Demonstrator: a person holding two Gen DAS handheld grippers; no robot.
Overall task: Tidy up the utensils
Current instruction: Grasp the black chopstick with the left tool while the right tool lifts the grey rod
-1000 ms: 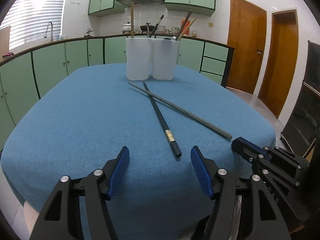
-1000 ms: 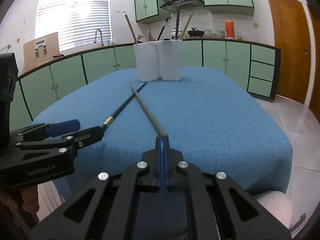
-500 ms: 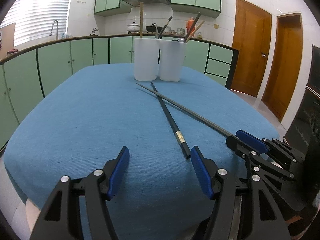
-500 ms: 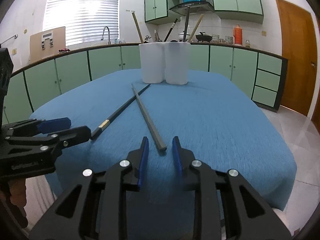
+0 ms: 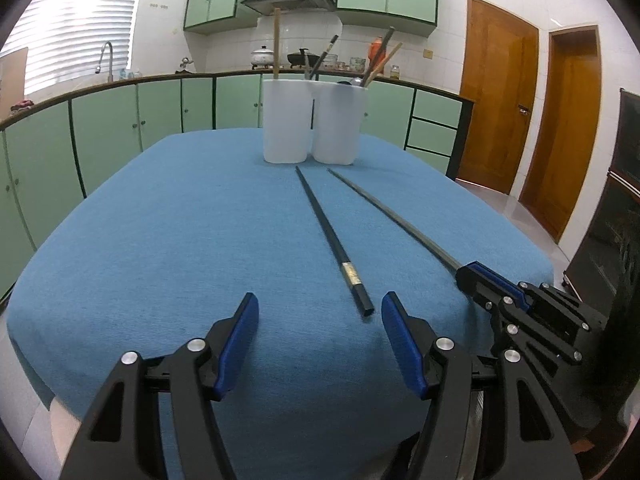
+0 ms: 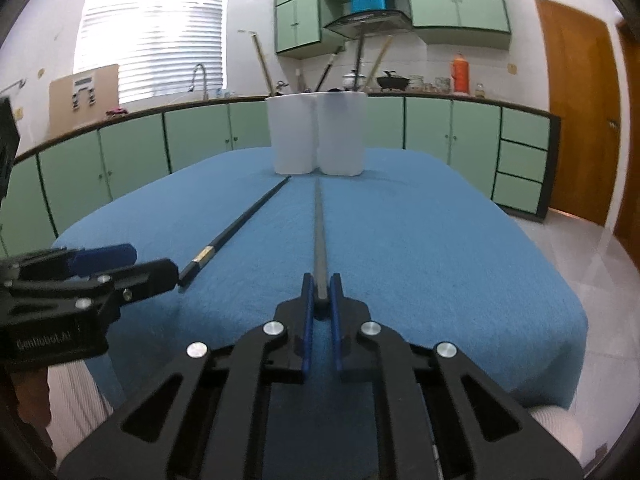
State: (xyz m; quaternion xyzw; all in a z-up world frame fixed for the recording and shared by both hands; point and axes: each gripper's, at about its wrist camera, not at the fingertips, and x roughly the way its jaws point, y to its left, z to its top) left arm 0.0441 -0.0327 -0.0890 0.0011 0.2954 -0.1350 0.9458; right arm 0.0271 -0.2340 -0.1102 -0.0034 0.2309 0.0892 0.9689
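My right gripper [image 6: 321, 280] pinches the near end of the grey chopstick [image 6: 319, 232], which points ahead toward two white cups [image 6: 318, 134]. My left gripper [image 5: 320, 320] is wide open, the black chopstick [image 5: 332, 240] lying just ahead on the blue tablecloth [image 5: 160, 220].

Light: I read even, fairly bright indoor light, daylight glaring through the blinds [image 6: 154, 36] | Shadows: soft and faint on the blue tablecloth [image 5: 180, 220] | Lens: strong fisheye bending, dark corner vignette | Focus: my right wrist view is smeared, softer than the left.
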